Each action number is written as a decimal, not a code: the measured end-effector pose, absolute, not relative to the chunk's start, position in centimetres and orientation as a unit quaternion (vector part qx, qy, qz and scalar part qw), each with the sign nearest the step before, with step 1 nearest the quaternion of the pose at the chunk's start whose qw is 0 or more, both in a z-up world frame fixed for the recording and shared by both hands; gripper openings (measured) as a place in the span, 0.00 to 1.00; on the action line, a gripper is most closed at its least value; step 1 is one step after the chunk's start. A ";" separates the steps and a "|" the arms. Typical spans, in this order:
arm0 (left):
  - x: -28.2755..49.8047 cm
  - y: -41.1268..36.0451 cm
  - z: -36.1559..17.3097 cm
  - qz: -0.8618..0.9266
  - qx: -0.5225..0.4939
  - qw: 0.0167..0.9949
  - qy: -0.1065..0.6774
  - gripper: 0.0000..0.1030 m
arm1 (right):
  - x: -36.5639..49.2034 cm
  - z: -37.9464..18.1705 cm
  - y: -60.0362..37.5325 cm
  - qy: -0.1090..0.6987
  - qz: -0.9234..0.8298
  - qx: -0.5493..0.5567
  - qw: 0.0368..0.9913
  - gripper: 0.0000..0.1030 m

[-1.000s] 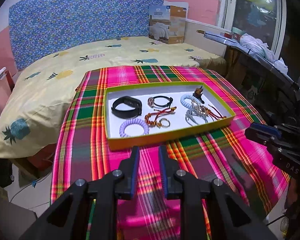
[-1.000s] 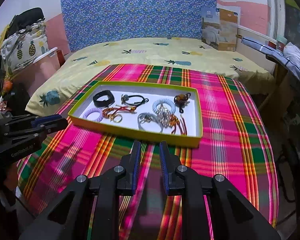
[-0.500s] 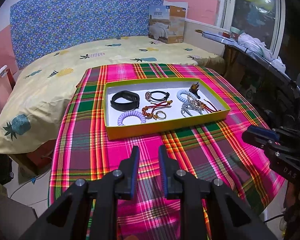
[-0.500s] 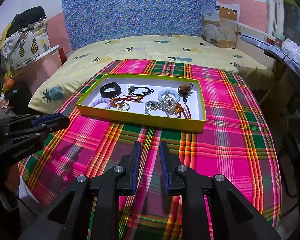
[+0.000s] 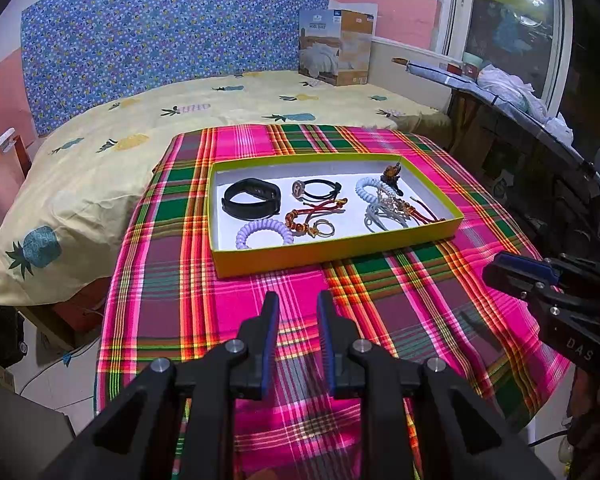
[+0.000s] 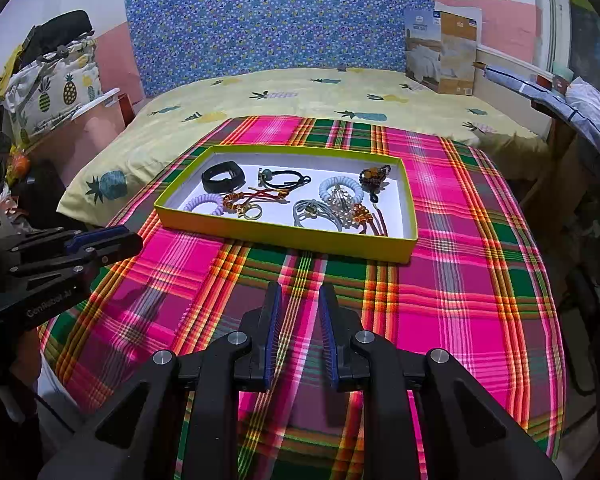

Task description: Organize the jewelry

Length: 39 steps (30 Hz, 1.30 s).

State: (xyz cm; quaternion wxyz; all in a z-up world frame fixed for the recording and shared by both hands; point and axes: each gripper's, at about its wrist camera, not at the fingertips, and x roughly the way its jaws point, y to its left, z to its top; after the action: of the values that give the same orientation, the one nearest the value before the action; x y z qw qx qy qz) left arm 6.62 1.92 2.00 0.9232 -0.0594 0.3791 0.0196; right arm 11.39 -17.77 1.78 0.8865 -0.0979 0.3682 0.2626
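Ahead, tray (image 5: 340,254) of bracelets on plaid cloth (image 5: 172,304) — both grippers' fingers (image 5: 269,320) parted, empty, path clear.

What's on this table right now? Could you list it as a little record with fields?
surface: plaid cloth over a table, beside a bed
container: yellow-green tray, white inside
contents: black band, lilac coil tie, pale blue coil tie, cords and beaded pieces in a loose tangle
left gripper: empty, jaws slightly apart, short of the tray
right gripper: empty, jaws slightly apart, short of the tray
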 end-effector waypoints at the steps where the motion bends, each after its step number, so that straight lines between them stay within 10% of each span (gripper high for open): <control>1: 6.7 1.9 1.9 0.020 -0.060 0.923 0.379 0.19 | 11.4 1.8 -17.8 0.368 0.262 -0.098 0.887 0.19; 39: 7.0 2.0 1.1 0.035 -0.059 0.919 0.387 0.19 | 11.5 1.4 -17.2 0.372 0.264 -0.100 0.884 0.19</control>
State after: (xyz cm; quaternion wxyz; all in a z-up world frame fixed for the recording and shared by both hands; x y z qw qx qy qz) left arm 7.02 1.96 1.15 0.9195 -0.0591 0.3871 0.0351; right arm 11.45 -17.18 1.44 0.8841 -0.1002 0.3722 0.2642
